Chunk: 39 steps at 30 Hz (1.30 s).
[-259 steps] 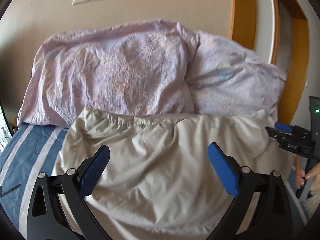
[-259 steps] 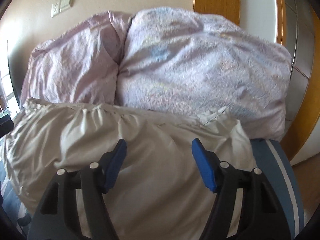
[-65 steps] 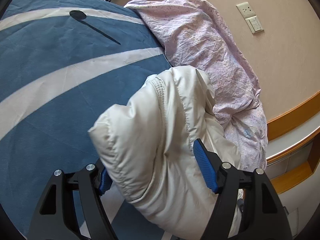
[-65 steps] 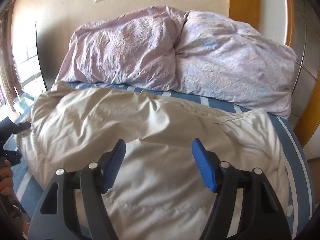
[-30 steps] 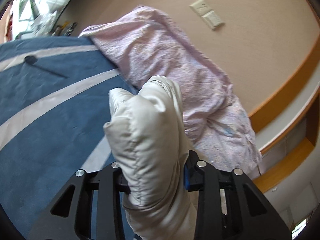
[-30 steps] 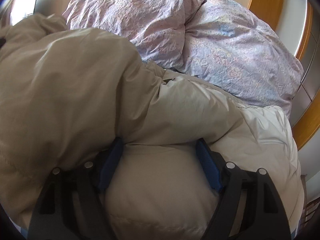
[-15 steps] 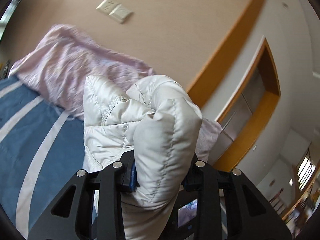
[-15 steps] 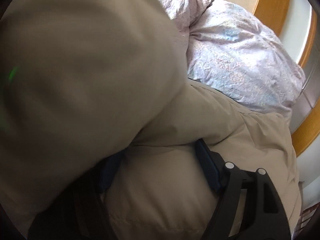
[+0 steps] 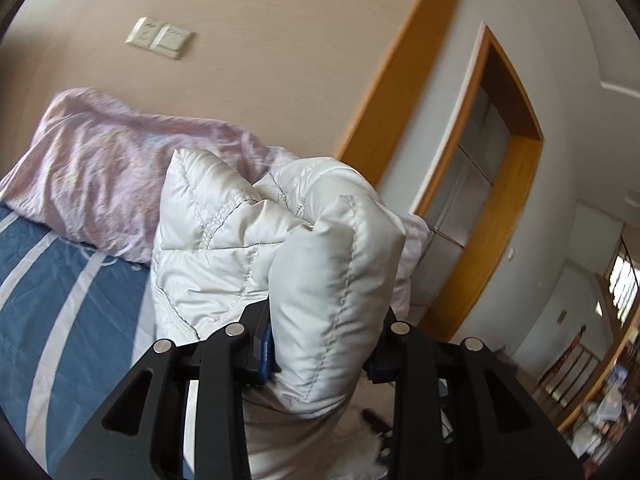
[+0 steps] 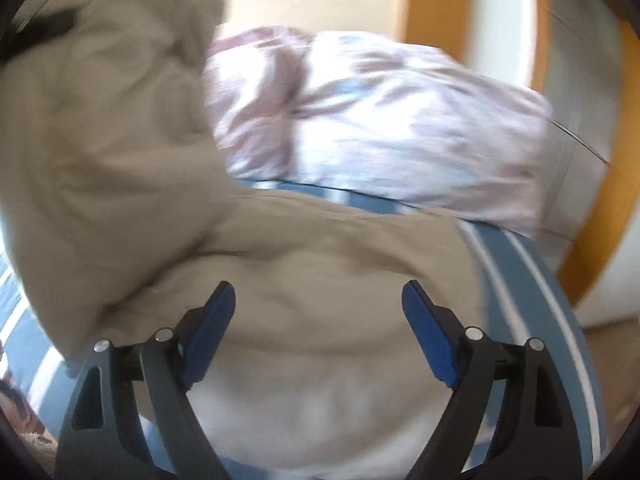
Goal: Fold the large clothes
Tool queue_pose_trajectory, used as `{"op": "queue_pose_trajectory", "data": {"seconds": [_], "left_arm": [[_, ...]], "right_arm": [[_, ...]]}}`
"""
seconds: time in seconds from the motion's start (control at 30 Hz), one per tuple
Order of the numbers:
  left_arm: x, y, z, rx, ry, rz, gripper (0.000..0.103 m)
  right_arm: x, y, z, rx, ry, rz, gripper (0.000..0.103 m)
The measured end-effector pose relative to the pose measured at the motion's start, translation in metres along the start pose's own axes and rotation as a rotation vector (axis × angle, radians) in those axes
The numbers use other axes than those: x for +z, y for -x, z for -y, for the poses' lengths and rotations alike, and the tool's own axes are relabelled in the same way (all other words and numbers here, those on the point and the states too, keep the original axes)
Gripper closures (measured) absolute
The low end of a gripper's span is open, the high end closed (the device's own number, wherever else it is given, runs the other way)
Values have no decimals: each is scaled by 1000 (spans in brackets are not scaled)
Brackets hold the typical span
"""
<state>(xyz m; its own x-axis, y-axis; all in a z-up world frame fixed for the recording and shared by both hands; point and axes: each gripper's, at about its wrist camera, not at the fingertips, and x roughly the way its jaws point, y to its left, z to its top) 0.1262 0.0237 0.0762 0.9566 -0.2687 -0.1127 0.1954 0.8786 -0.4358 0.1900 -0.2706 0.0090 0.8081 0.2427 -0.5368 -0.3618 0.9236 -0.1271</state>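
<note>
A large cream quilted down jacket [image 9: 280, 264] is the garment. My left gripper [image 9: 320, 352] is shut on a thick bunch of it and holds it lifted above the bed, the blue pads mostly hidden by fabric. In the right wrist view the jacket [image 10: 320, 280] lies on the bed, and its raised part [image 10: 100, 120] hangs at the left. My right gripper [image 10: 320, 332] is open and empty just above the lying part. This view is blurred.
The bed has a blue sheet with white stripes [image 9: 60, 300]. Two lilac pillows [image 10: 380, 120] lie at its head against a beige wall with a switch plate [image 9: 160, 38]. A wooden door frame [image 9: 512, 200] stands to the right.
My left gripper has kept lifting the held jacket bunch and swung towards the door side. My right gripper has pulled back out of the jacket, and its open fingers show clear of the fabric.
</note>
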Motion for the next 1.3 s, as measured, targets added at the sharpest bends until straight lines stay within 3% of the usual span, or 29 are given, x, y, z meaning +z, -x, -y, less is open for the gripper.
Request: {"op": "queue_pose_trajectory", "data": {"seconds": [0.17, 0.3, 0.5, 0.67, 0.8, 0.93, 1.07, 1.3], "left_arm": [[-16, -18, 37, -47, -77, -34, 71], [-33, -36, 69, -76, -162, -74, 71], [-75, -75, 117, -120, -347, -185, 70], [-110, -107, 141, -161, -438, -307, 69], [-136, -118, 152, -166, -539, -340, 67], [-159, -123, 165, -142, -640, -340, 61], [-179, -126, 177, -139, -705, -352, 56], [-197, -133, 184, -146, -782, -379, 56]], "right_arm": [[-18, -6, 64, -108, -165, -75, 18], [-34, -16, 103, -39, -328, -134, 25], [-43, -13, 137, -34, -427, -123, 25], [-40, -2, 168, -25, -493, -86, 25], [-19, 17, 192, 66, -553, -18, 25], [15, 26, 194, 245, -544, 16, 25], [52, 6, 172, 413, -472, -50, 25], [78, -43, 146, 458, -393, -202, 25]]}}
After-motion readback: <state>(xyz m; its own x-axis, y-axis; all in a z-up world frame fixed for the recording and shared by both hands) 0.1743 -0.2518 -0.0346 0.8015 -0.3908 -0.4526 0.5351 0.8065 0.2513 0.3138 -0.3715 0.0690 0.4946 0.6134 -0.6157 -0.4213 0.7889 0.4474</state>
